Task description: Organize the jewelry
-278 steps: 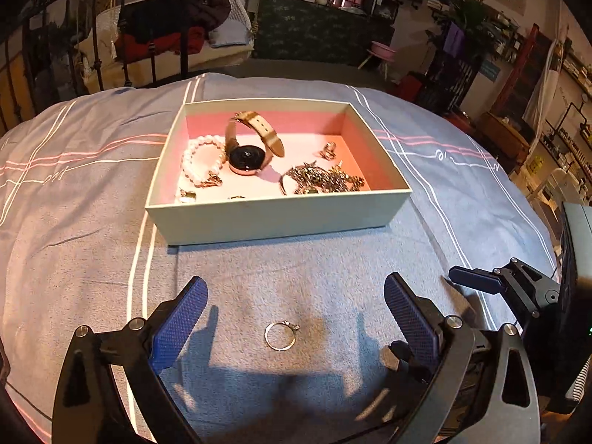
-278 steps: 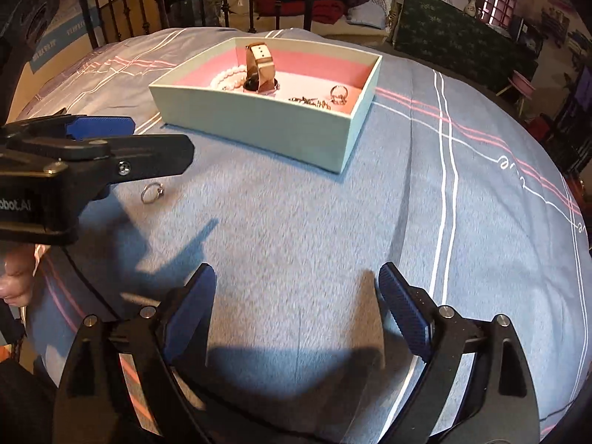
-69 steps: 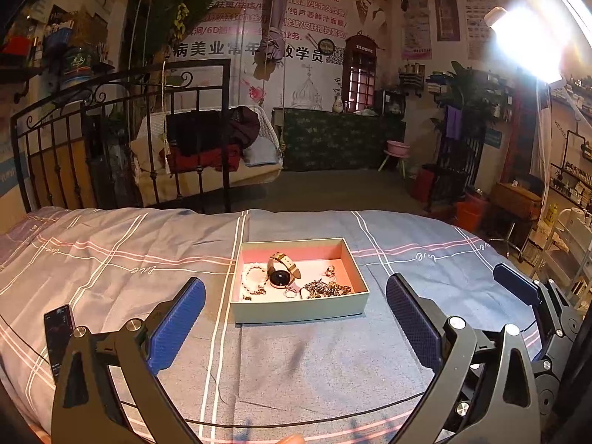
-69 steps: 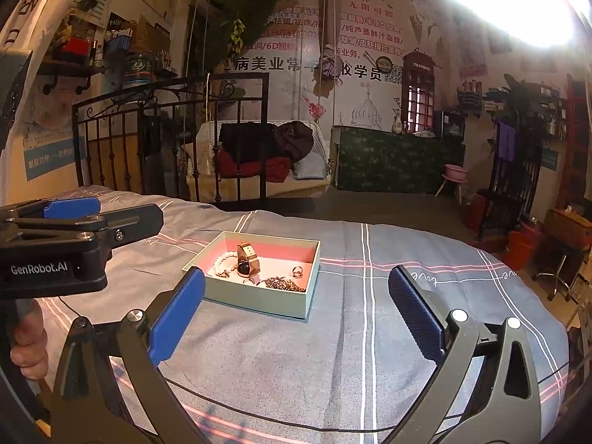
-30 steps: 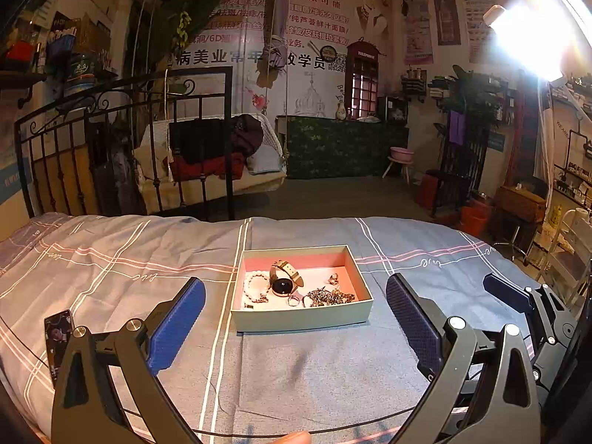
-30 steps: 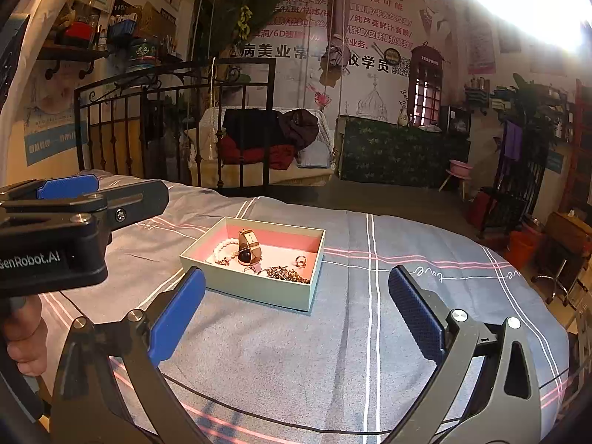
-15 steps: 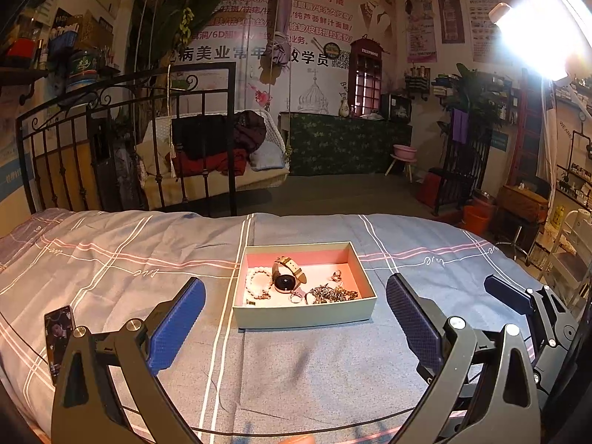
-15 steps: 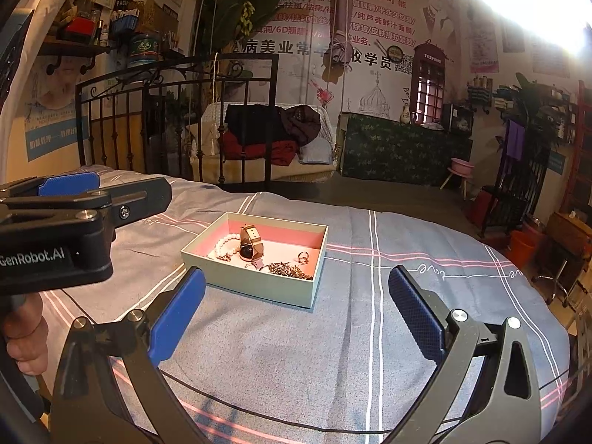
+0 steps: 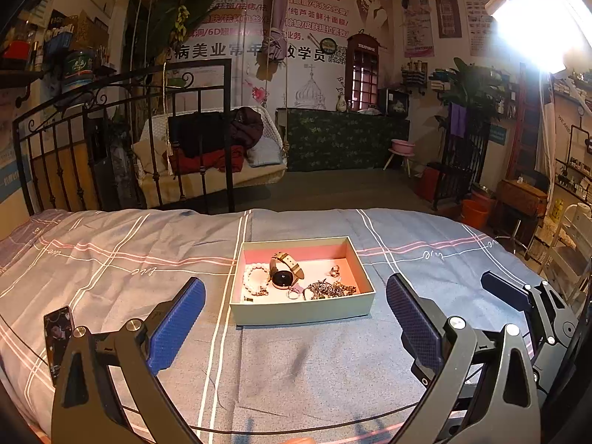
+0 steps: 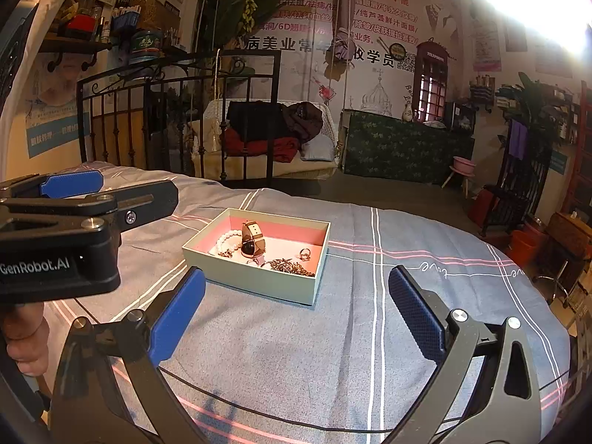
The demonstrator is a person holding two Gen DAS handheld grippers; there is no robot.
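Evidently both my grippers, left (image 9: 296, 318) and right (image 10: 296, 310), hang wide and empty; box (image 9: 301, 310) looks light, stiff-walled, best pinched at its rim.

The left claw (image 9: 294, 318) was built of matte black angular arms, each with a triangular cut-out and round silver screw heads at the joints. Its fingers (image 9: 175, 327) carried blue pads with a fine cross-hatched texture. The right claw (image 10: 296, 314) had the same build: black arms, silver screws, blue textured pads. In the right wrist view the left claw's black body showed from the side, printed with white lettering "GenRobot.AI", a small screw set in its upper arm. A thin black cable trailed beneath both tools. A hand (image 10: 26, 336) wrapped the left handle.
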